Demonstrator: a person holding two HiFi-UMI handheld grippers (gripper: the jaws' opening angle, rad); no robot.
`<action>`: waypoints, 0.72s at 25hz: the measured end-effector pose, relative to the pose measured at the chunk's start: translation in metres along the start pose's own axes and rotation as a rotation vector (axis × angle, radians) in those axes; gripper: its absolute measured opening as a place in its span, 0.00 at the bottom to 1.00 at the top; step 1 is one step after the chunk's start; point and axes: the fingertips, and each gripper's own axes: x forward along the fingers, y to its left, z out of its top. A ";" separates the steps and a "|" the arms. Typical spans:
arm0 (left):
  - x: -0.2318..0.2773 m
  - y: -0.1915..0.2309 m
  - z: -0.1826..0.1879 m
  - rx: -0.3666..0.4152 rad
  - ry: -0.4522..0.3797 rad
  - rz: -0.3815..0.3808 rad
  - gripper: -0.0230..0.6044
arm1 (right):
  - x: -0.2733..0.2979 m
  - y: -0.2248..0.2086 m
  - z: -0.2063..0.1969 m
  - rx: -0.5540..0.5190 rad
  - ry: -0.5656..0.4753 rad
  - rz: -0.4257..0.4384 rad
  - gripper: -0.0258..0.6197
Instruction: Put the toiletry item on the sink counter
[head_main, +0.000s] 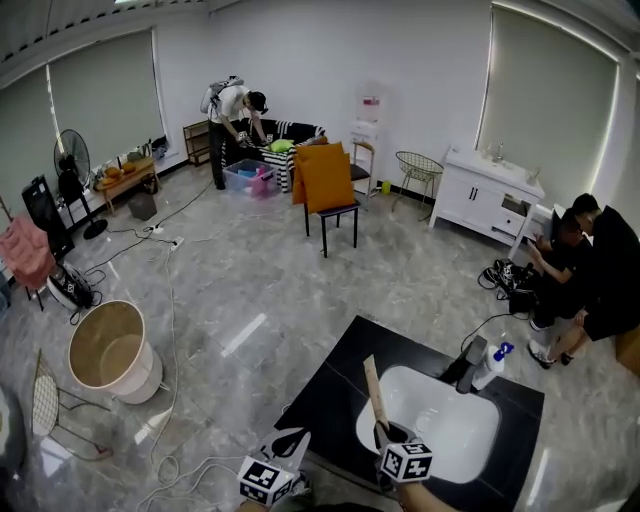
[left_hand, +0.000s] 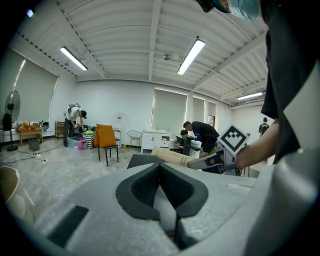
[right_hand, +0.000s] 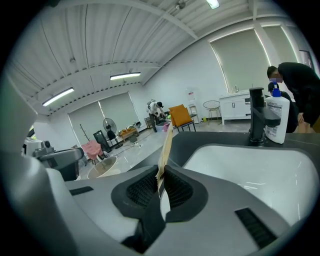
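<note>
A long flat tan box (head_main: 372, 388), the toiletry item, sticks up and away from my right gripper (head_main: 383, 432), which is shut on its near end. It hangs over the left rim of the white basin (head_main: 440, 420) set in the black sink counter (head_main: 335, 385). The right gripper view shows the box (right_hand: 165, 146) edge-on between the pads of the right gripper (right_hand: 161, 178), with the basin (right_hand: 250, 165) just to its right. My left gripper (head_main: 290, 440) is lower left, off the counter's near corner, its jaws together with nothing in them. From the left gripper (left_hand: 160, 167) the box (left_hand: 172, 157) lies ahead.
A black faucet (head_main: 468, 362) and a white bottle with a blue cap (head_main: 490, 365) stand at the basin's far rim. On the floor are a beige round tub (head_main: 110, 350), a wire stand (head_main: 50, 410) and cables. Two people (head_main: 585, 270) crouch at the right; an orange chair (head_main: 328, 185) stands beyond.
</note>
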 end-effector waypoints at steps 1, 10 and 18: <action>0.004 0.008 0.001 0.003 0.001 -0.006 0.04 | 0.009 -0.001 0.002 0.002 0.003 -0.011 0.09; 0.037 0.061 0.008 0.012 0.011 -0.063 0.04 | 0.075 -0.014 0.018 0.021 0.024 -0.099 0.10; 0.050 0.091 0.001 0.008 0.035 -0.087 0.04 | 0.128 -0.030 0.017 0.117 0.053 -0.131 0.10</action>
